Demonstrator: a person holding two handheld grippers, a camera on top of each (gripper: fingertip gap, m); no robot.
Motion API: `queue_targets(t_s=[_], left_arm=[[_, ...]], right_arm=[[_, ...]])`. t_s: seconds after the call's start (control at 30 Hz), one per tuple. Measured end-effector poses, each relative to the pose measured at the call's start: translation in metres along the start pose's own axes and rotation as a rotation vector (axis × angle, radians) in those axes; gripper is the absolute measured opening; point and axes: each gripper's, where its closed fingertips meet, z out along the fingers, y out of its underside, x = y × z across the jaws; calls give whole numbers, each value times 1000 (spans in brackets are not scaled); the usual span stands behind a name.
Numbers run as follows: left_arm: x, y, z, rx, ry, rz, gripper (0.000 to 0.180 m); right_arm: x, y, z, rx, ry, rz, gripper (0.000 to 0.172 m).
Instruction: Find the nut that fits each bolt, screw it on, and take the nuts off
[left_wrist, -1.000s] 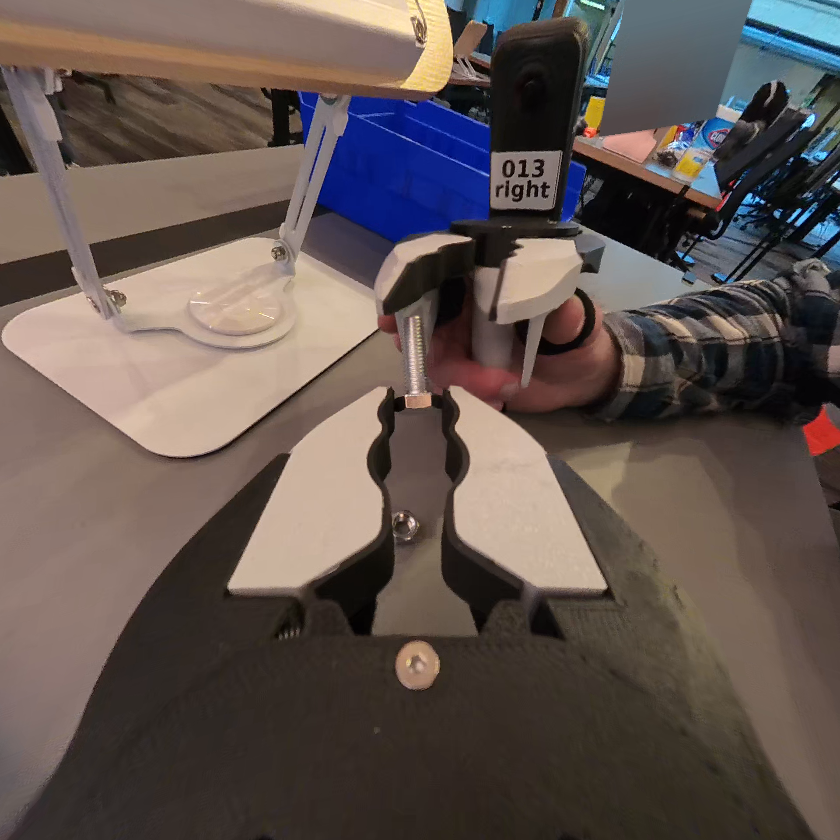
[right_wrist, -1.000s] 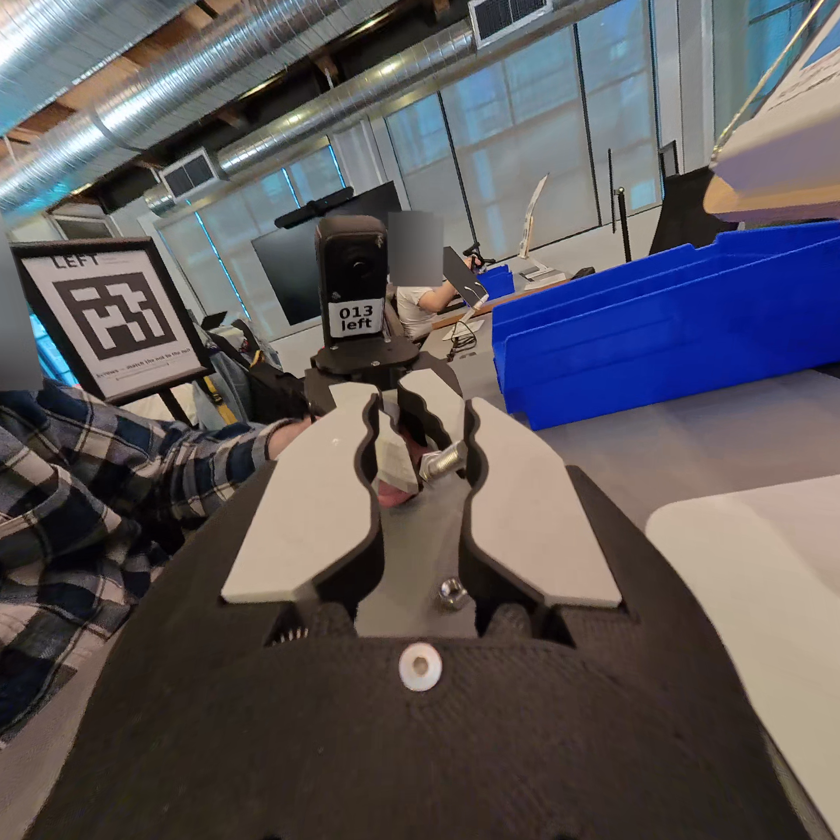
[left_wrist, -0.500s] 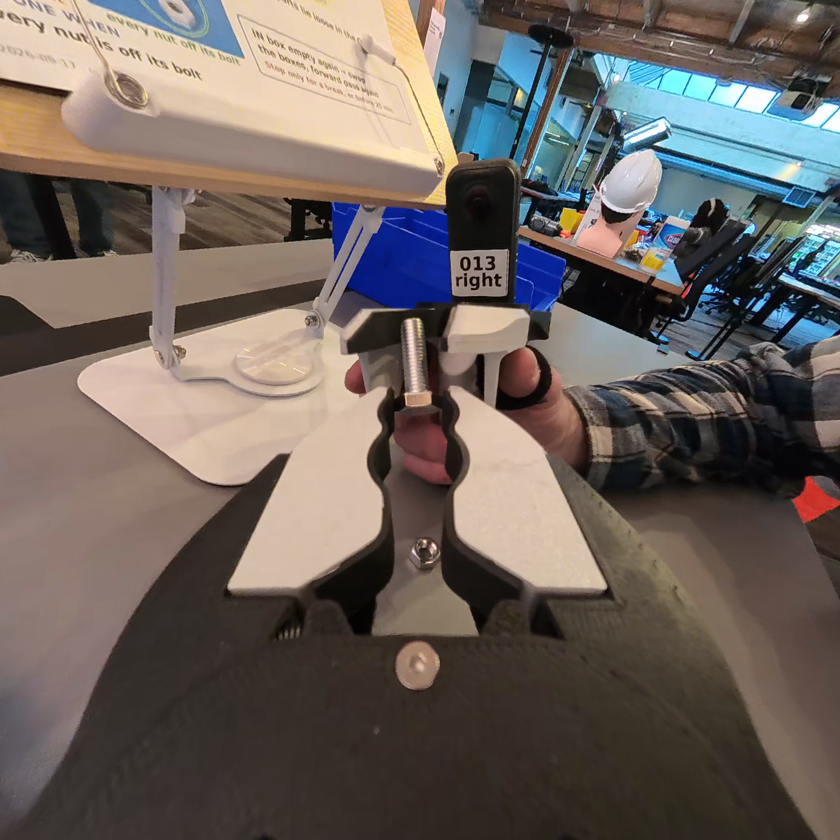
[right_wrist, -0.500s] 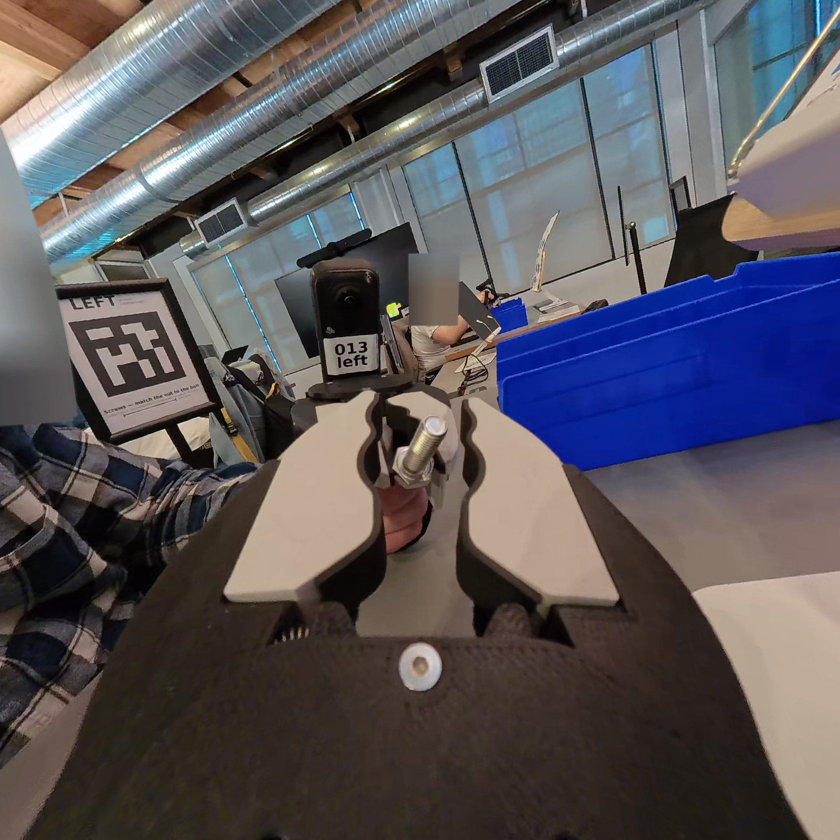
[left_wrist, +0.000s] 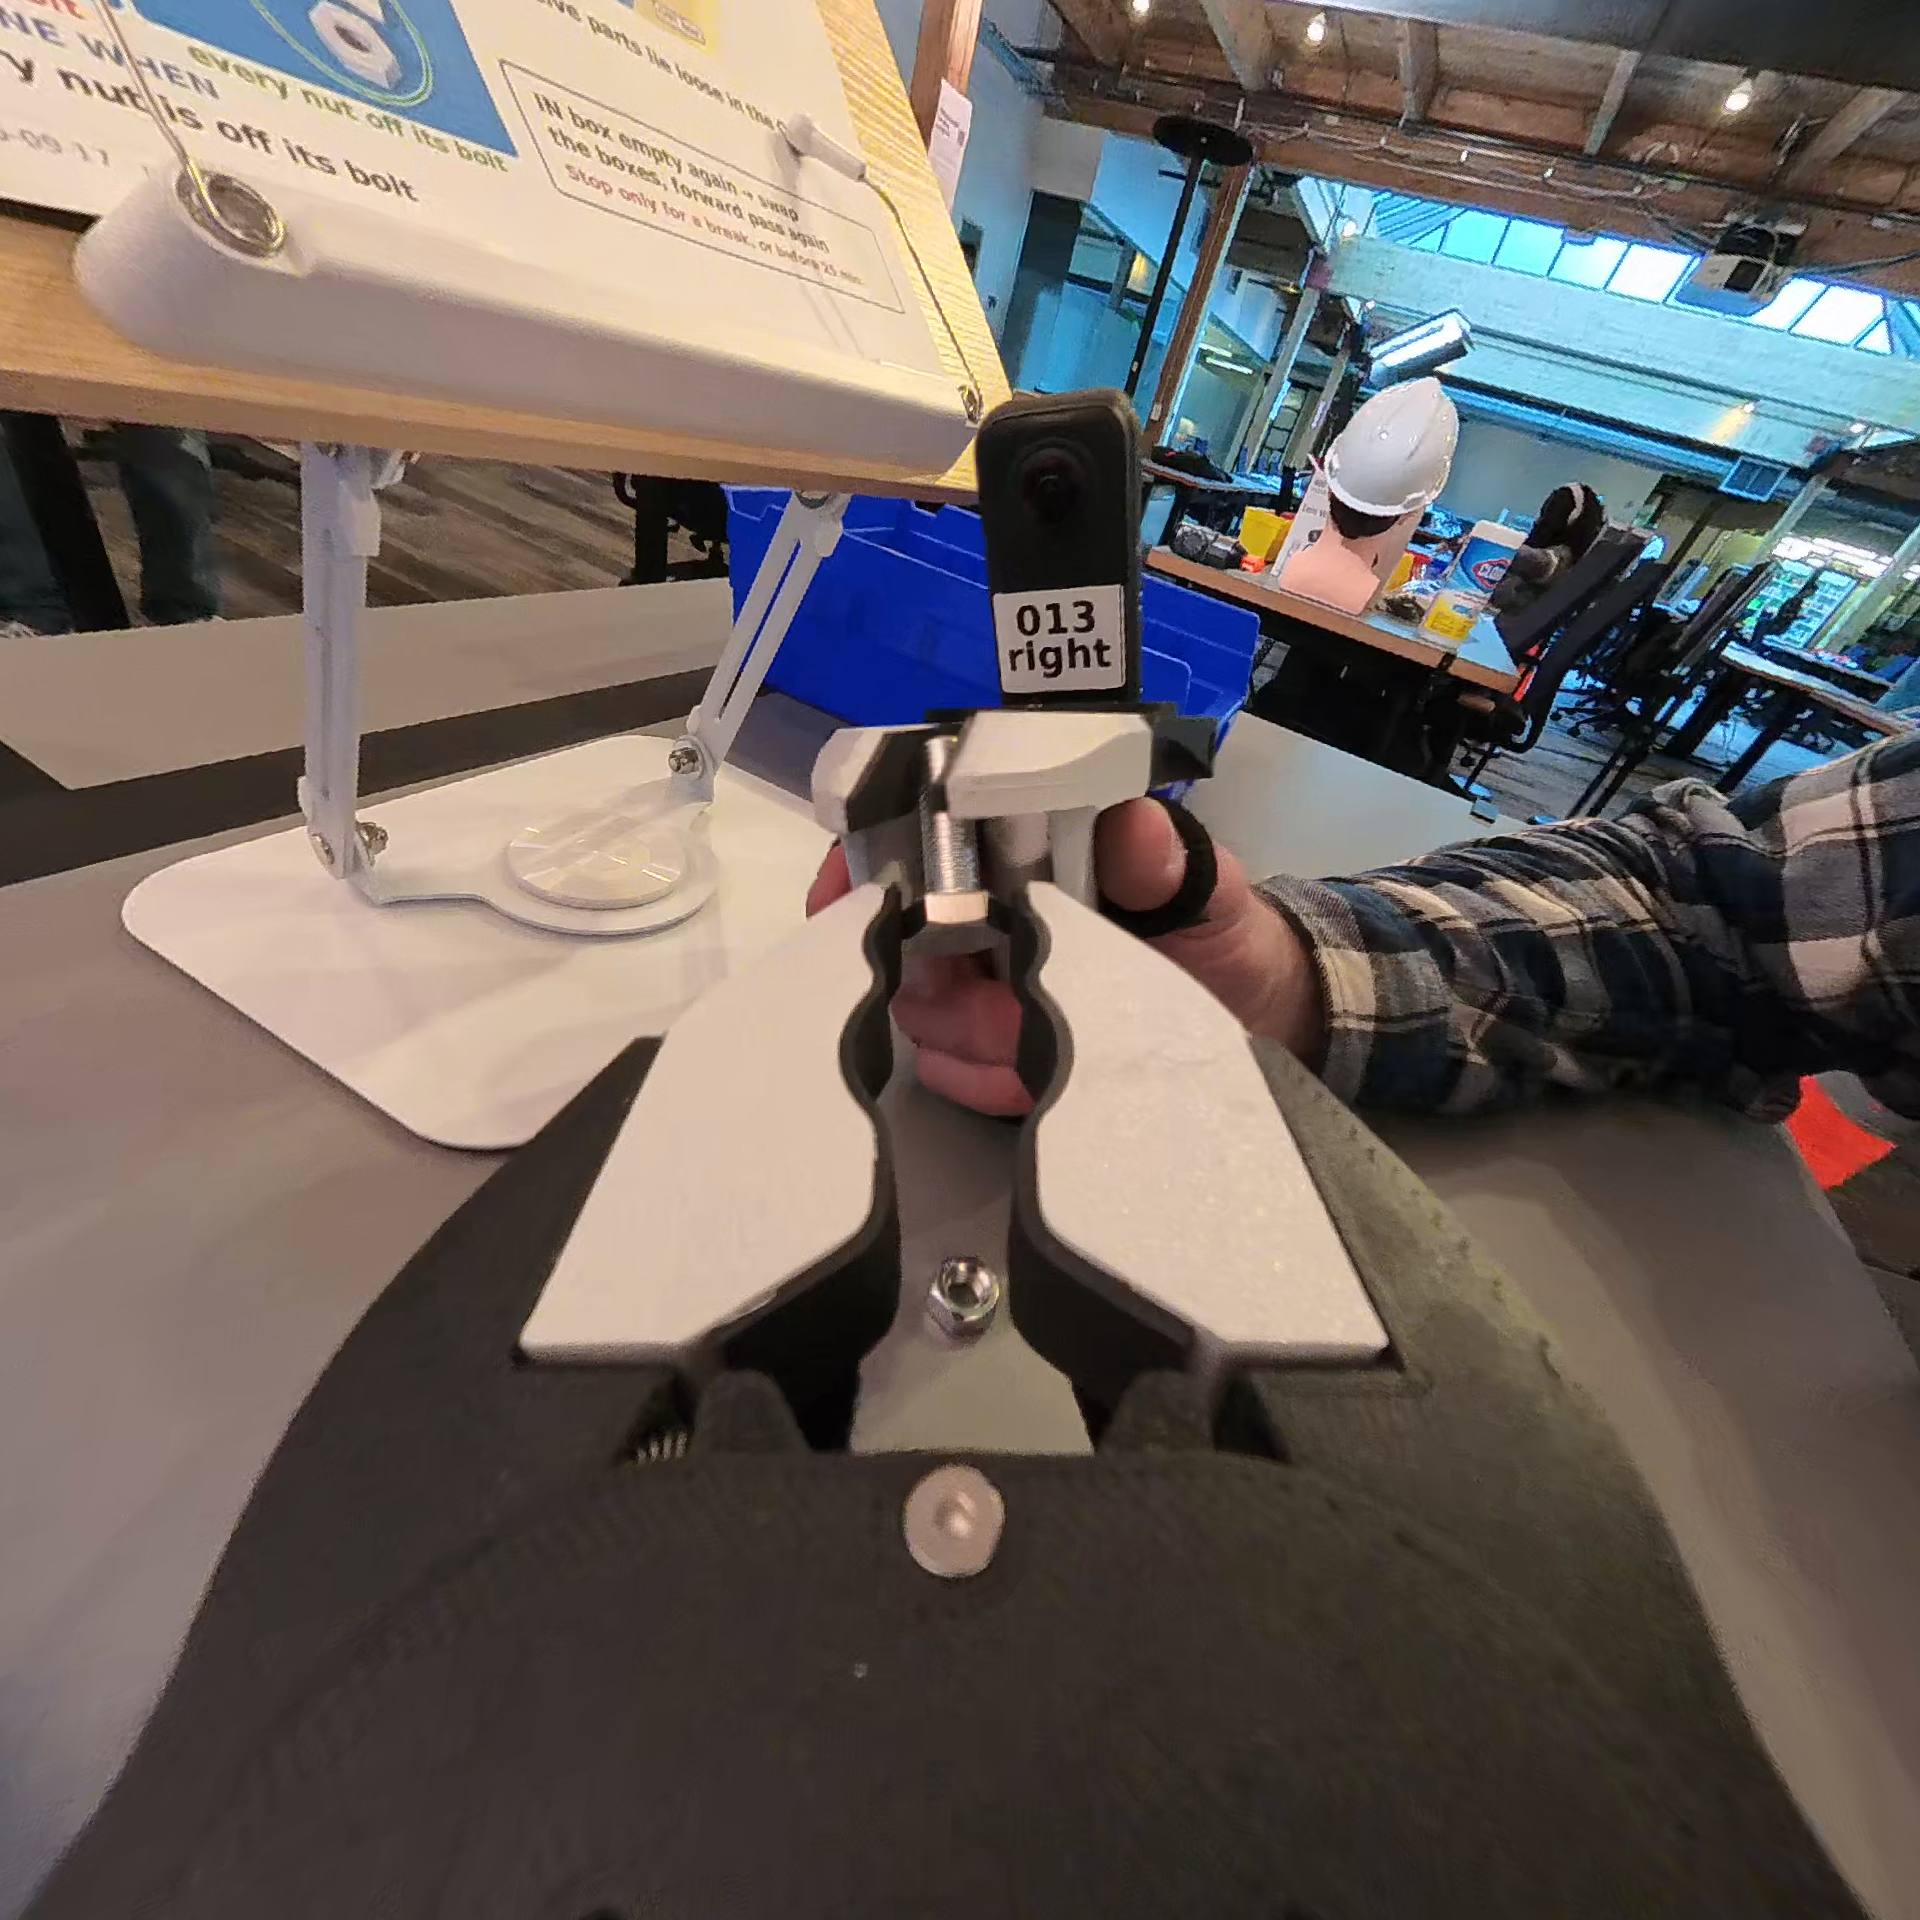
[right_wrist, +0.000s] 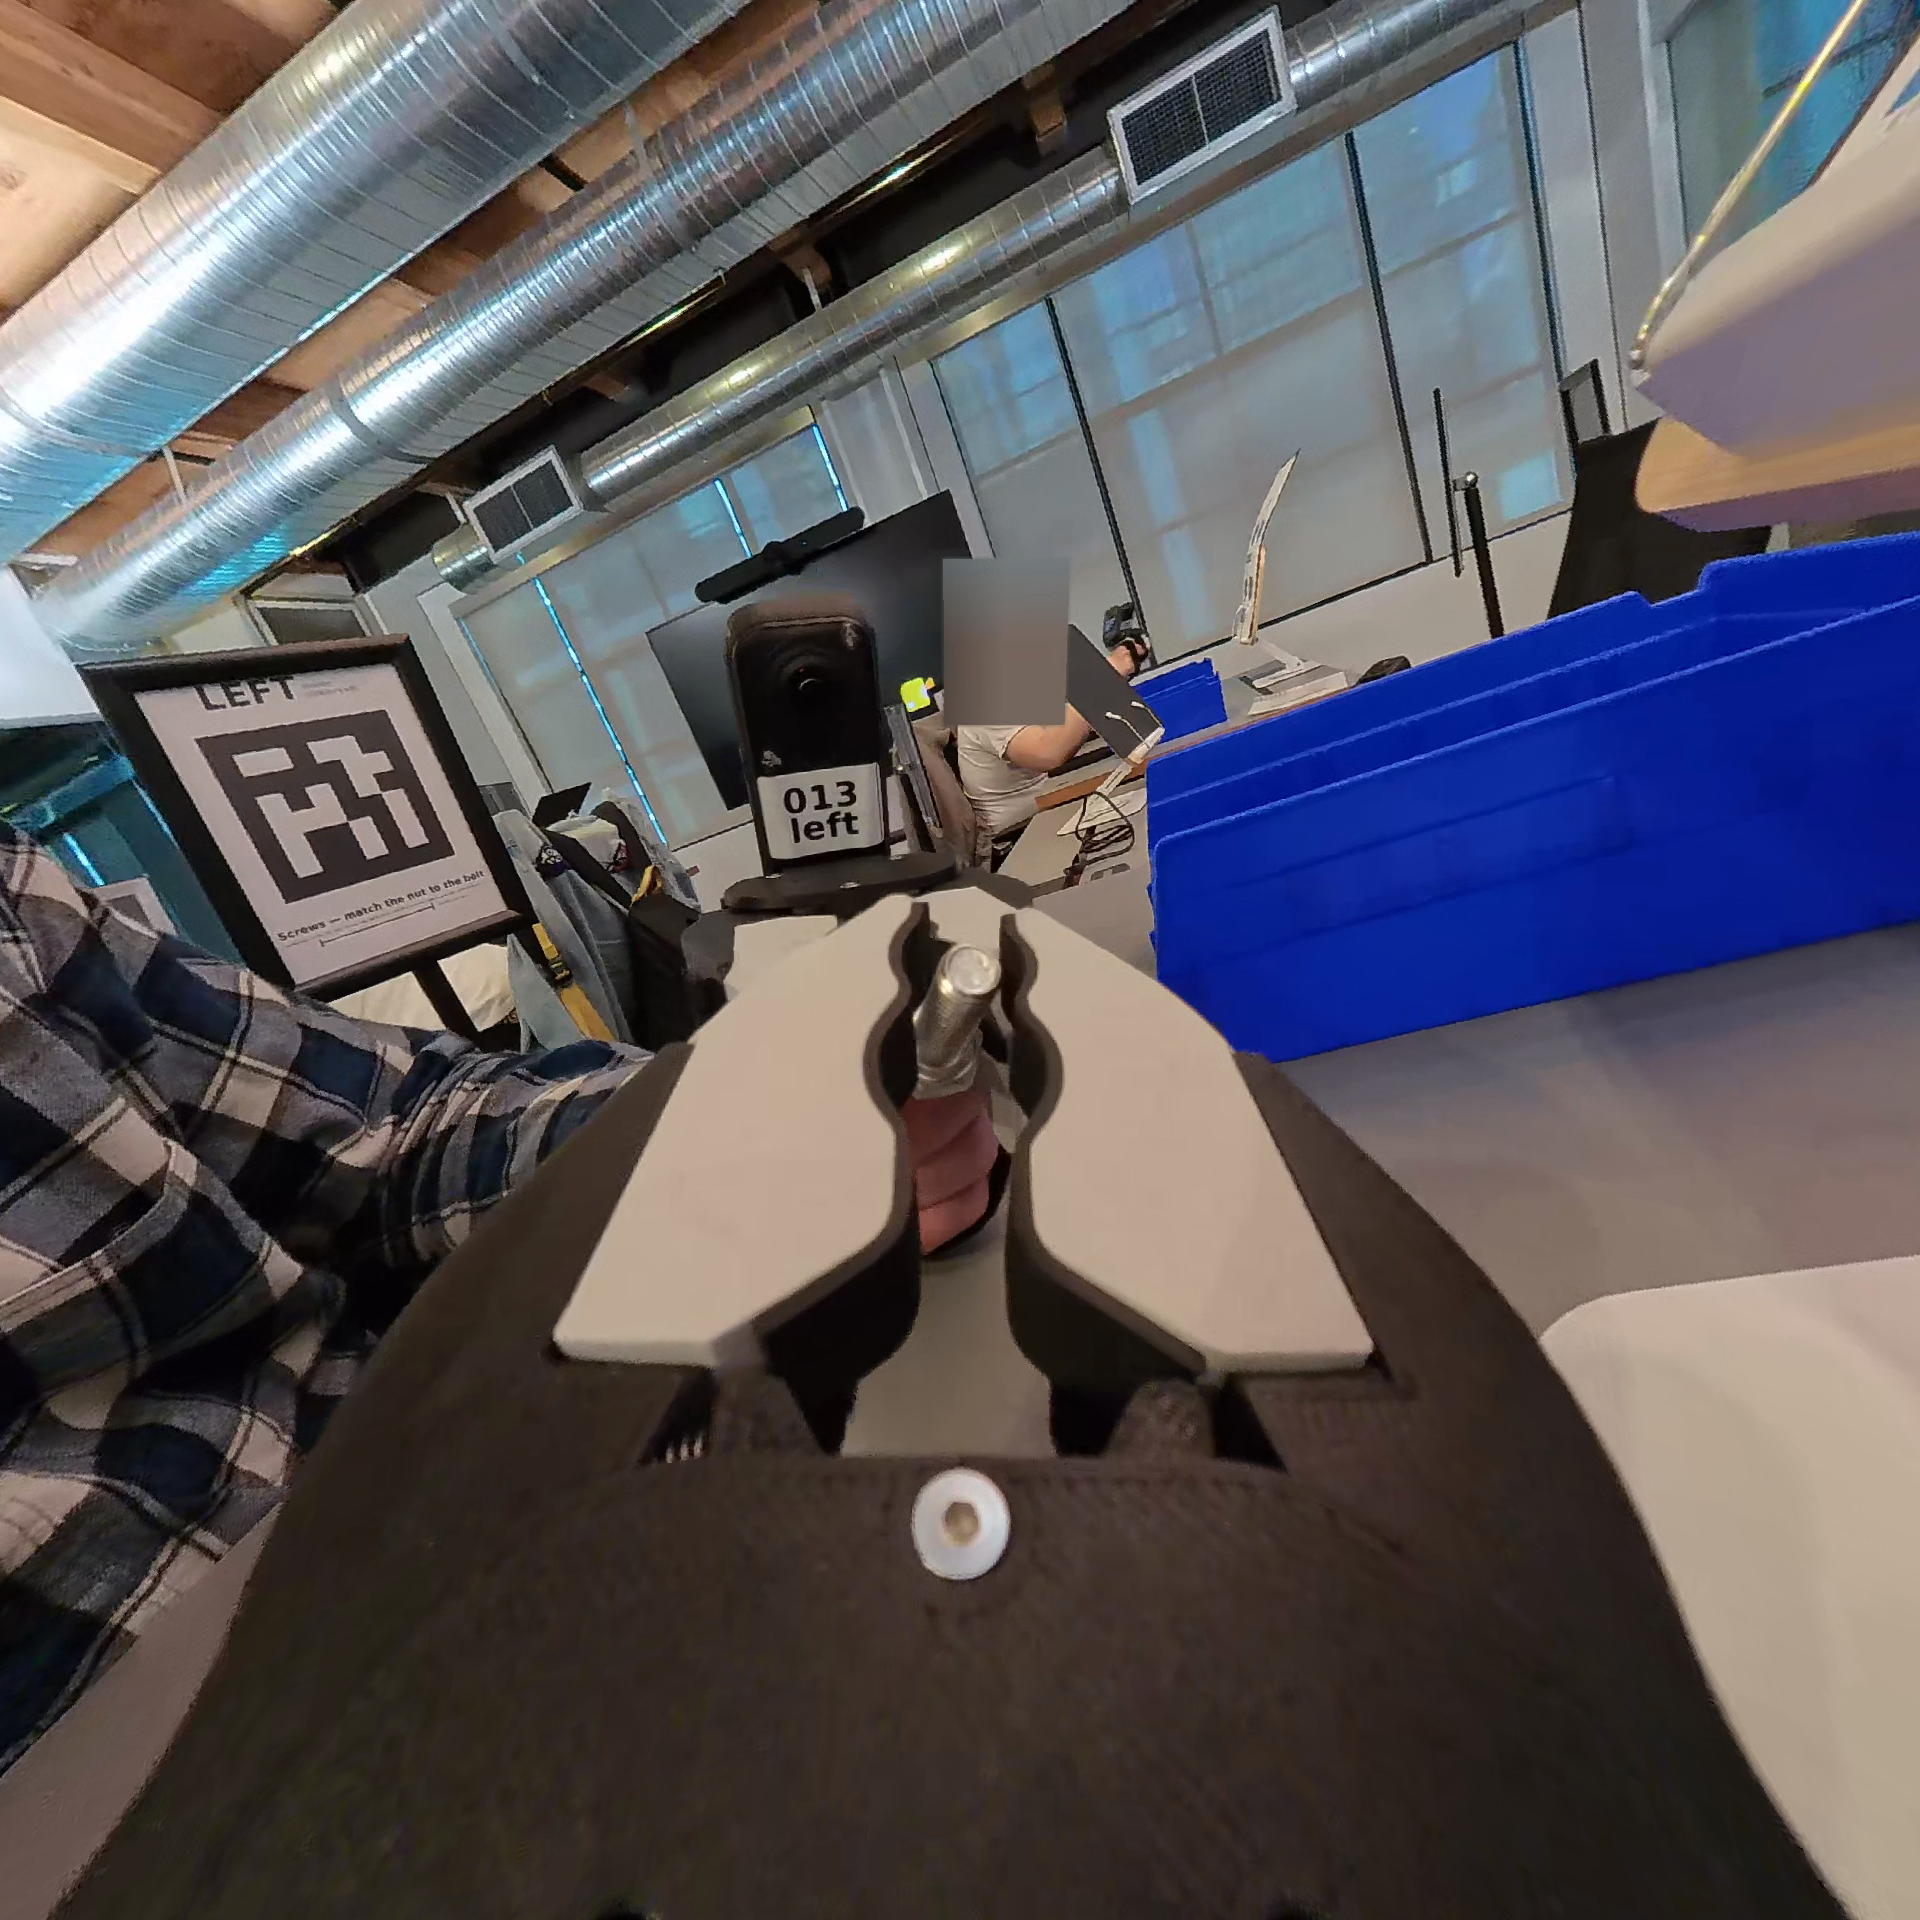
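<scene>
Your right gripper (left_wrist: 940, 769) has just clenched the bolt's (left_wrist: 943, 852) shank; left gripper (left_wrist: 951, 925) grasps its head, loose nut (left_wrist: 961, 1294) below.

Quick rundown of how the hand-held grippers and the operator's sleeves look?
Each hand-held gripper has a rough black printed body, two flat pale grey fingers with wavy black inner pads, and a silver centre screw. A black upright camera with a white label tops each. Both sleeves are blue-and-white plaid flannel.
</scene>
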Motion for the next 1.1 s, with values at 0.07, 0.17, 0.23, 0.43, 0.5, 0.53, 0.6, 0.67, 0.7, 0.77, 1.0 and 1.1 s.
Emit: queue_targets(t_s=[0.07,0.17,0.23,0.43,0.5,0.53,0.6,0.67,0.7,0.77,1.0,1.1], left_arm=[[1,0,1,7,5,2,19],[1,-2,1,29,8,-11,19],[1,-1,2,20,15,-21,19],[5,15,3,-148,56,-7,36],[2,24,2,-233,21,21,45],[3,26,0,-259,15,47,47],[10,30,1,-299,53,35,53],[13,32,2,-311,67,40,53],[14,32,2,-310,76,48,51],[20,31,2,-303,120,16,48],[26,30,-3,-305,208,-54,29],[26,33,-5,-328,210,-47,27]], right_arm=[[-2,0,0,3,-13,5,11],[-2,-1,0,13,-21,29,10],[-2,0,0,11,-12,28,10],[-4,5,0,-45,-8,-12,9],[-4,8,0,-78,-12,-32,9],[-6,9,0,-91,-25,-34,9],[-9,13,2,-121,-47,-37,9],[-15,18,4,-157,-75,-59,9],[-18,22,6,-181,-93,-67,9],[-21,26,7,-209,-103,-83,9],[-27,33,9,-253,-125,-110,9],[-28,34,9,-260,-129,-108,9]])
